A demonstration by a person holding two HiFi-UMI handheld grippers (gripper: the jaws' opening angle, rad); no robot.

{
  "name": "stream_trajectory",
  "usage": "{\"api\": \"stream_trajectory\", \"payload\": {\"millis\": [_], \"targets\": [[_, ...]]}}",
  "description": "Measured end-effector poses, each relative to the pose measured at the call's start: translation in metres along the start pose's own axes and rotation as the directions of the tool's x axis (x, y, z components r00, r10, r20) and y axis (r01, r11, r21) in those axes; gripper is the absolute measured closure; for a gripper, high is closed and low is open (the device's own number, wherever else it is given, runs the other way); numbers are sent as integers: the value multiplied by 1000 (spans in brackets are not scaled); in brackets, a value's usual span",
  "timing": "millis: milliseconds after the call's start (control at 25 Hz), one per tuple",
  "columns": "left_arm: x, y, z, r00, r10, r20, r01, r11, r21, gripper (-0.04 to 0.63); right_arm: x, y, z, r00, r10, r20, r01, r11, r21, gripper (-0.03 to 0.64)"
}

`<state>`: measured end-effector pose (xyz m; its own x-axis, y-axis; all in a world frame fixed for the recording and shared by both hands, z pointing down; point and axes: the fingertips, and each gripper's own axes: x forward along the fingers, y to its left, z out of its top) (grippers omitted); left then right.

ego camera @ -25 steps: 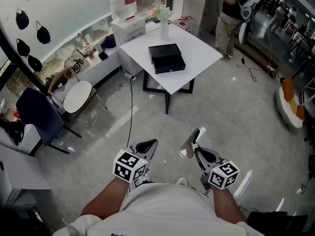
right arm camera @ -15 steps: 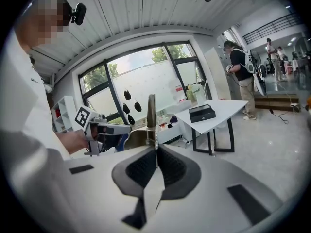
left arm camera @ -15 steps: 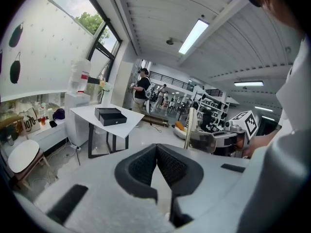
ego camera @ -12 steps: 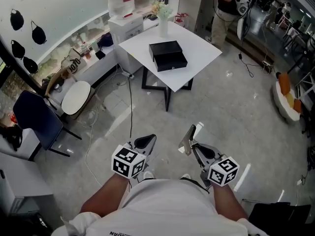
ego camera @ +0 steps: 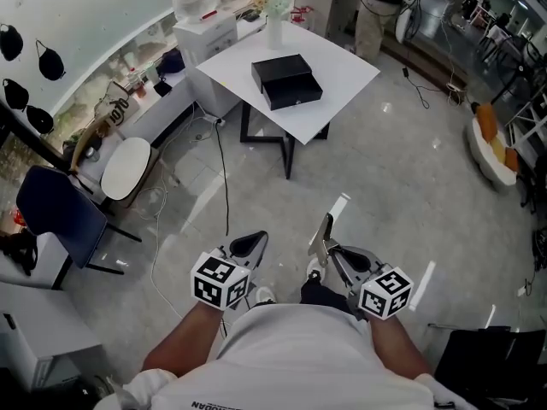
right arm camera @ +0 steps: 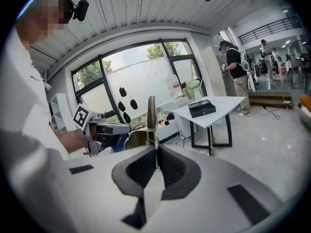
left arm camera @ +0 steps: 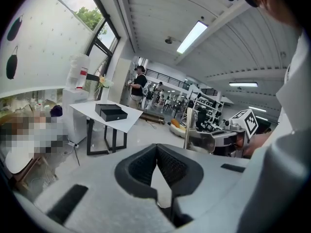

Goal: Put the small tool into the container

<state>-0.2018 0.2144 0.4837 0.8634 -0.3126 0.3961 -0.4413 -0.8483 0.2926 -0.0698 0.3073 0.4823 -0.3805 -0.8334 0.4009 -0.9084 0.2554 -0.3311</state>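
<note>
A small flat metal tool point(ego camera: 323, 234) sticks up out of my right gripper point(ego camera: 329, 253), which is shut on it low in the head view. In the right gripper view its thin blade point(right arm camera: 151, 114) rises straight from the closed jaws. My left gripper point(ego camera: 251, 245) hangs beside it on the left, shut and holding nothing point(left arm camera: 156, 148). The container, a black box point(ego camera: 285, 80) with a drawer, sits on a white table point(ego camera: 344, 73) several steps ahead. It also shows small as the black box point(left arm camera: 111, 112) in the left gripper view and the black box point(right arm camera: 202, 108) in the right gripper view.
A vase of flowers point(ego camera: 273, 20) stands at the table's far corner, by a white cabinet point(ego camera: 205, 34). A black cable point(ego camera: 224, 190) runs across the grey floor. A white stool point(ego camera: 126, 167) and a navy chair point(ego camera: 53, 212) stand left. A person point(ego camera: 374, 7) stands beyond the table.
Both grippers keep their places and the right one keeps its hold. The table has drifted up and left in the head view, and a dark trouser leg now shows under the right gripper.
</note>
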Motion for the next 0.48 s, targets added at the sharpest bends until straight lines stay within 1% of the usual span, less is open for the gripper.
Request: {"api": "stream_trajectory", "payload": {"millis": [240, 400, 480], "targets": [[21, 2, 11, 1000, -4, 8, 4, 1000, -18, 586, 8, -24, 13, 1000, -16, 11, 16, 1000, 15, 606], [43, 1, 13, 1000, 9, -13, -9, 1000, -24, 586, 25, -54, 25, 1000, -2, 1, 2, 1000, 11, 606], [55, 2, 19, 1000, 18, -15, -19, 999, -30, 586, 32, -67, 40, 1000, 14, 8, -14, 1000, 4, 606]]}}
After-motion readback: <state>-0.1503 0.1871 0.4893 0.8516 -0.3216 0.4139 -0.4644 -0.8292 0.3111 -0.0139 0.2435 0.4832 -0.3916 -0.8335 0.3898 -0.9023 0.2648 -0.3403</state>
